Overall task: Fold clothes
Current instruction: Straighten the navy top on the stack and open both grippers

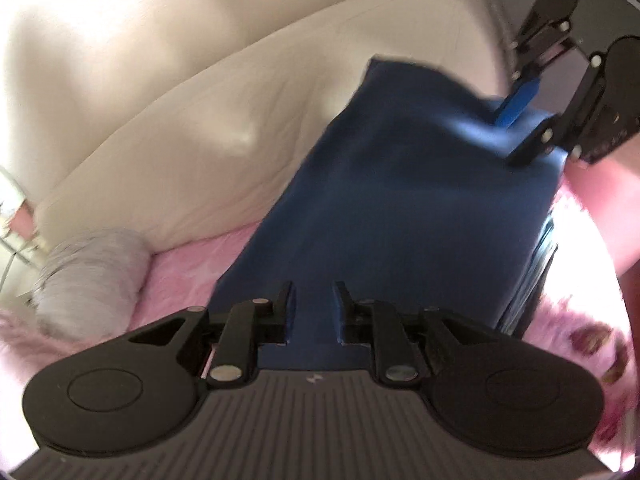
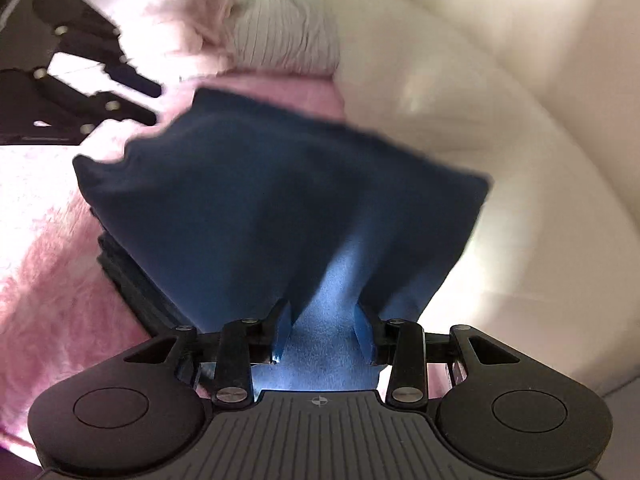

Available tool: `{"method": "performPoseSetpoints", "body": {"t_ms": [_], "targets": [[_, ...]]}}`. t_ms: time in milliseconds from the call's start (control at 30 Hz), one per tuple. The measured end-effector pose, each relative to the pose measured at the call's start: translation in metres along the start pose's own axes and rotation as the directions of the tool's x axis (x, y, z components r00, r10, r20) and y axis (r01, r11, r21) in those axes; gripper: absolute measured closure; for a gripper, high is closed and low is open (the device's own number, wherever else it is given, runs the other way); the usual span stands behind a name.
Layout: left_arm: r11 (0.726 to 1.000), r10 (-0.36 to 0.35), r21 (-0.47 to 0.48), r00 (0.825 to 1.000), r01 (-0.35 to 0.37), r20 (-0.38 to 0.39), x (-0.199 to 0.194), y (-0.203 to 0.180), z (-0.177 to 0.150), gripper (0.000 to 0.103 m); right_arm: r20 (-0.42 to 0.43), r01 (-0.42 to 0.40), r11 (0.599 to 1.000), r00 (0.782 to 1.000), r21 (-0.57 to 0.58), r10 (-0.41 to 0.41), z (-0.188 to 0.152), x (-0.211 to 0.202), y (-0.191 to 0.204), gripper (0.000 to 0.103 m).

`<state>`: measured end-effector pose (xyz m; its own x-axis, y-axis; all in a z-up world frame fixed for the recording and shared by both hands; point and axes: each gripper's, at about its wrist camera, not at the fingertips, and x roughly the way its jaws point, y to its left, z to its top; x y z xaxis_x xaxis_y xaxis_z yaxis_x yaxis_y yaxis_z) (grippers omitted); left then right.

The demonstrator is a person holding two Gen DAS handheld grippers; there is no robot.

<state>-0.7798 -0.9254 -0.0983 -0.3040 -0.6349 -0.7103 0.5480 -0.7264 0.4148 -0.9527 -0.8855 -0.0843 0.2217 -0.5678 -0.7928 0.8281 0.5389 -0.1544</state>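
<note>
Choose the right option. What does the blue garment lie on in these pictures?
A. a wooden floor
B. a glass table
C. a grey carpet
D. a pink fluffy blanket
D: the blue garment is spread over the pink fluffy blanket, whose pile shows on both sides of it, beside a cream cushion.

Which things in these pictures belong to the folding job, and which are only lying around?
Part of the job:
- blue garment
- left gripper, with cloth between its fingers
- right gripper, with cloth between its fingers

Only lying around:
- grey ribbed cushion
- pink fluffy blanket
- cream sofa back
</note>
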Motion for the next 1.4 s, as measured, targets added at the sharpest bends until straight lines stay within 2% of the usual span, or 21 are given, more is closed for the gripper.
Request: {"method": "performPoseSetpoints", "body": {"t_ms": [67,167,300,467,633,700,767,867,1033,1233,1300,1400], "targets": [[0.999,-0.046,-0.025,0.999,0.046,0.013,0.002,-0.005,0.008,0.084,-0.003,-0.029,0.998,1.000,0.049,0.029,0.002,0.001,-0.011,0.064],[0.994,-0.099,-0.043,0.995,0.099,-0.012,0.014,-0.020,0.016,0.083,0.048,-0.028,0.990,0.999,0.136,0.022,0.017,-0.010,-0.038,0.064],[0.993,-0.099,-0.066,0.994,0.096,-0.036,0.032,-0.023,0.013,0.083,0.070,-0.044,0.982,0.997,0.181,0.032,0.050,0.021,-0.078,0.064],[0.990,-0.096,-0.110,0.994,0.090,-0.048,0.050,-0.016,0.009,0.082,-0.040,-0.088,0.961,0.994,0.261,0.102,0.062,0.096,-0.110,0.064],[0.980,-0.119,-0.167,0.991,0.107,-0.058,0.045,-0.004,0.018,0.080,-0.059,-0.101,0.965,0.991,0.243,0.119,0.073,0.098,-0.116,0.064],[0.976,-0.097,-0.199,0.994,0.086,-0.045,0.037,0.010,0.016,0.079,-0.055,-0.105,0.964,0.991,0.245,0.122,0.076,0.091,-0.119,0.064],[0.971,-0.051,-0.238,0.997,0.037,-0.052,0.036,0.030,0.007,0.079,-0.020,-0.093,0.963,0.995,0.254,0.101,0.079,0.080,-0.118,0.064],[0.955,-0.017,-0.295,0.995,-0.013,-0.098,0.056,0.067,-0.009,0.080,0.035,-0.076,0.966,0.997,0.248,0.070,0.075,0.055,-0.107,0.064],[0.924,-0.042,-0.381,0.989,-0.016,-0.143,0.110,0.108,-0.026,0.080,0.050,-0.108,0.970,0.994,0.217,0.100,0.054,0.033,-0.068,0.064],[0.948,-0.018,-0.317,0.987,-0.034,-0.159,0.146,0.106,-0.022,0.075,0.008,-0.118,0.973,0.993,0.197,0.118,0.022,0.033,-0.041,0.064],[0.953,-0.013,-0.300,0.985,-0.039,-0.170,0.141,0.107,-0.018,0.075,0.011,-0.111,0.971,0.994,0.214,0.111,0.023,0.028,-0.042,0.064],[0.947,-0.011,-0.318,0.988,-0.039,-0.155,0.113,0.113,-0.014,0.075,0.033,-0.114,0.969,0.993,0.219,0.109,0.028,0.019,-0.041,0.064]]}}
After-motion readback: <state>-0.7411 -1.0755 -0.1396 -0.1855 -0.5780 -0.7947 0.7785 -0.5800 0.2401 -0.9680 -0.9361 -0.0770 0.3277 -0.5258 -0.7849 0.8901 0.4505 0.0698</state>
